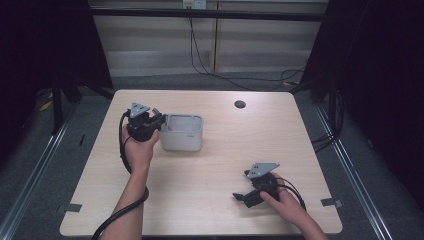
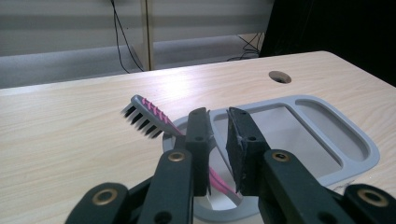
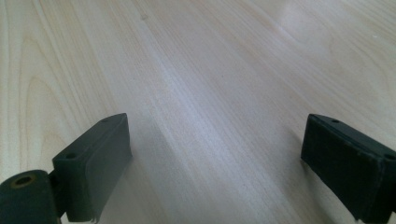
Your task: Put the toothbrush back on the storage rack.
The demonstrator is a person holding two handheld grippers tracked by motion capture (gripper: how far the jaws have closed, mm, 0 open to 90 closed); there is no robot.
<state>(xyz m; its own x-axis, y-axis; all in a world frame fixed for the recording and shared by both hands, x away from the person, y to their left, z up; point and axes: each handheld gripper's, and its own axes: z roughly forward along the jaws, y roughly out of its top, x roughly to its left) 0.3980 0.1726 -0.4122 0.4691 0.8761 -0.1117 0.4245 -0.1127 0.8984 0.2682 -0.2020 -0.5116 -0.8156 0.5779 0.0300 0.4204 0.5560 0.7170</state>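
Observation:
A pink and grey toothbrush (image 2: 149,109) leans in a grey, divided container (image 2: 364,154), its bristled head sticking up over the near rim. The handle runs down between the jaws of my left gripper (image 2: 217,114), which stand a narrow gap apart without clearly pressing it; the head looks slightly blurred. In the high view the left gripper (image 1: 161,120) is at the left wall of the container (image 1: 183,116), held by a hand. My right gripper (image 1: 241,185) rests low over the table near the front right, wide open (image 3: 215,140) with bare wood between its jaws.
The light wood table (image 1: 215,165) has a round cable hole (image 1: 240,104) at the back right. Black cables trail from both grippers, and dark curtains and metal frame rails flank the table.

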